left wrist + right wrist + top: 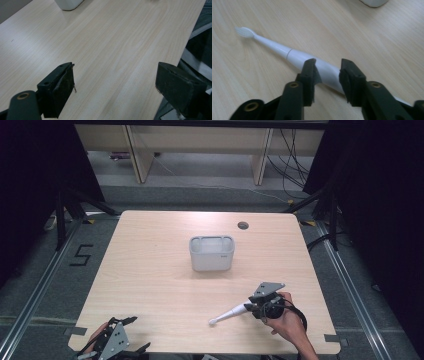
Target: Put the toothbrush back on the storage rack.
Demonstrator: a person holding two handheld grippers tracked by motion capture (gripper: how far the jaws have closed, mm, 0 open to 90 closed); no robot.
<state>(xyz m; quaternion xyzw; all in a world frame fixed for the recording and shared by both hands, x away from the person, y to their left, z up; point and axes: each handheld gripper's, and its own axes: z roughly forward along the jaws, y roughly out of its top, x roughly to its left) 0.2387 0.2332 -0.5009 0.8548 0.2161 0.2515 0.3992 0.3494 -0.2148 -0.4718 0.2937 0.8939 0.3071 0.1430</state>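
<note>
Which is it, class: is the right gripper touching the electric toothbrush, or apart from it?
Cannot tell. In the right gripper view the right gripper straddles the electric toothbrush lying on the table; its jaws hug the handle, but neither contact nor a gap shows plainly.

The table [150, 285] lies bare across its left half and front middle, so a gripper could pass there freely. A white container [212, 254] stands at mid-table, and a white toothbrush [227, 314] lies across the front right; both block a straight sweep.
</note>
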